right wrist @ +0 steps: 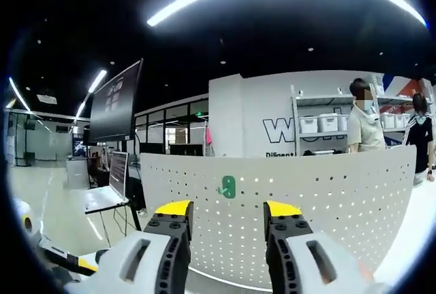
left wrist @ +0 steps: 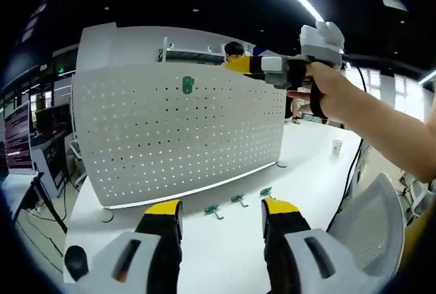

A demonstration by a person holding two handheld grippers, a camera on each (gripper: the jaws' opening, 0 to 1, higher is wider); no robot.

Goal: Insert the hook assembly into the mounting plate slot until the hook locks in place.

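the spare hooks (left wrist: 236, 202) lie on the table (left wrist: 225, 253) just ahead of the open, empty left gripper (left wrist: 221, 214), nearer than the open right gripper (right wrist: 227, 212) facing the pegboard (right wrist: 306, 205).

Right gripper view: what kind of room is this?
Probably a big lab or workshop. A white pegboard stands on a table, shelves hold storage bins, and a large screen hangs nearby.

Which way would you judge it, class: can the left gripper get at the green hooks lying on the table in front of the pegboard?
Probably yes. The left gripper is open, and the green hooks lie on the white table just beyond its jaws, with nothing between them.
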